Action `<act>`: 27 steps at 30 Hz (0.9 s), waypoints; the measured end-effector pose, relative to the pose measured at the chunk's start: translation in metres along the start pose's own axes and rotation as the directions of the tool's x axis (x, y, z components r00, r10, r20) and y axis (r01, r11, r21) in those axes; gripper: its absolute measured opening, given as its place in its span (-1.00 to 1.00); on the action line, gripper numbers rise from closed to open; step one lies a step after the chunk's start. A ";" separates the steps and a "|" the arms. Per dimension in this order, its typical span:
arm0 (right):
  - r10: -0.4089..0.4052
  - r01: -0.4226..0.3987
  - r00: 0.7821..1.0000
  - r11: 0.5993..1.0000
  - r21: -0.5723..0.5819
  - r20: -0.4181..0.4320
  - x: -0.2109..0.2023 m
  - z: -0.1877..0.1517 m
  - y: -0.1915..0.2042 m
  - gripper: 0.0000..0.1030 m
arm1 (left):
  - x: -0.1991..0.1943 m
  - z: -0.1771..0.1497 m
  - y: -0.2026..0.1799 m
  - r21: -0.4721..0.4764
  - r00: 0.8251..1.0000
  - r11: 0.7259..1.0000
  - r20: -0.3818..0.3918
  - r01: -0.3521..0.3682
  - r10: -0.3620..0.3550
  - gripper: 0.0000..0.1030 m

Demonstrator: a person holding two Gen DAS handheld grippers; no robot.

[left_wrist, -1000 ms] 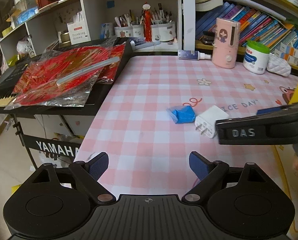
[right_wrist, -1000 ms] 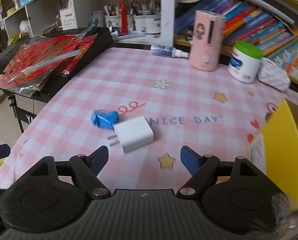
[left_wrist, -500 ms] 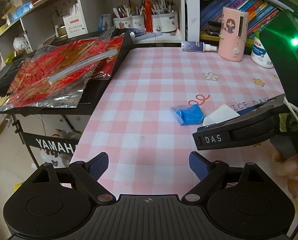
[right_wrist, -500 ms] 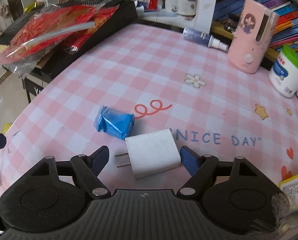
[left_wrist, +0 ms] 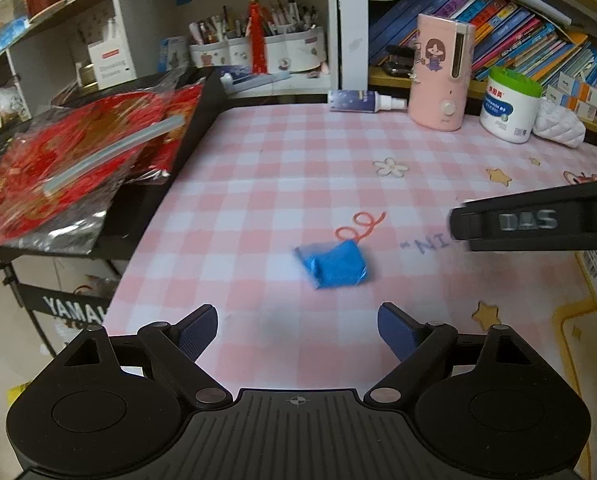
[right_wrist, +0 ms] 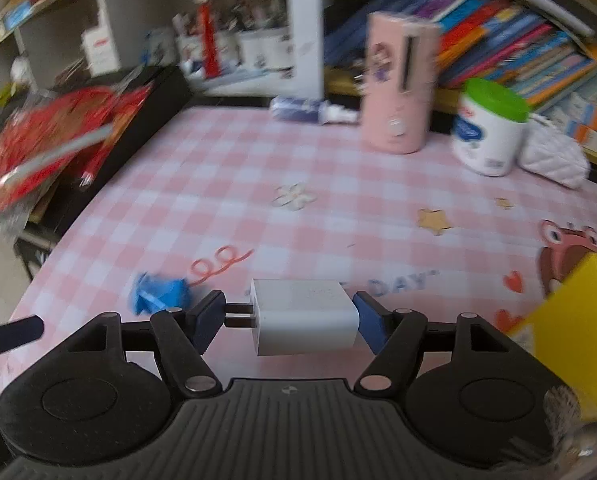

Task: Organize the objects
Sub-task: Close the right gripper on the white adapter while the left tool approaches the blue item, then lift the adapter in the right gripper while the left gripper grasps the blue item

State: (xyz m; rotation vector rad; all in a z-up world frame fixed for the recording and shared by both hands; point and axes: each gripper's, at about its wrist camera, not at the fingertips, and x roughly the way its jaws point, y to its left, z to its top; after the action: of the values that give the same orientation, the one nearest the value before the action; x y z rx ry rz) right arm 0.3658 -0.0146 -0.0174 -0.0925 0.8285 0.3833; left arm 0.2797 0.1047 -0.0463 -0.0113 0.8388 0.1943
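Right wrist view has the right gripper (right_wrist: 288,314) clamped on a white charger (right_wrist: 304,320): one blue pad presses its prongs on the left, the other its flat end on the right. The charger looks lifted a little above the pink checked tablecloth (right_wrist: 338,184), though the blur makes that hard to judge. A blue packet (right_wrist: 160,296) lies just left of the gripper on the cloth, and a yellow box (right_wrist: 570,320) stands close on the right. At the back stand a pink humidifier (right_wrist: 398,84) and a green-lidded tub (right_wrist: 490,128).

Left wrist view shows the left gripper (left_wrist: 298,330) with its fingers spread wide and holding nothing, hovering just short of the blue packet (left_wrist: 334,264). The charger is hidden here; only the right gripper's black side (left_wrist: 538,222) enters from the right. A keyboard (left_wrist: 154,184) under red foil wrapping (left_wrist: 70,160) sits to the left.
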 end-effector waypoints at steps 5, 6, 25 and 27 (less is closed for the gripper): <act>-0.022 0.022 1.000 0.998 0.051 0.005 -0.008 -0.002 -0.017 0.32 | 0.015 0.010 -0.008 0.005 1.000 1.000 0.014 0.004 -0.004 0.65; -0.021 0.021 1.000 0.998 0.055 0.000 -0.008 -0.003 -0.019 0.32 | 0.018 0.012 -0.009 0.006 1.000 1.000 0.014 0.006 -0.006 0.62; -0.011 0.012 1.000 1.000 0.021 -0.027 -0.014 -0.017 -0.025 0.32 | 0.037 0.021 -0.011 -0.043 0.999 0.998 0.000 0.034 -0.034 -0.29; -0.010 0.011 1.000 1.000 0.021 -0.027 -0.016 -0.017 -0.025 0.32 | 0.028 0.020 -0.009 -0.045 0.999 0.998 0.008 0.049 -0.049 -0.30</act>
State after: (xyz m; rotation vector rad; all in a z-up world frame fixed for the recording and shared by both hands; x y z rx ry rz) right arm 0.3532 -0.0467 -0.0192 -0.0825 0.8585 0.3638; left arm 0.3144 0.1021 -0.0536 -0.0734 0.8264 0.1672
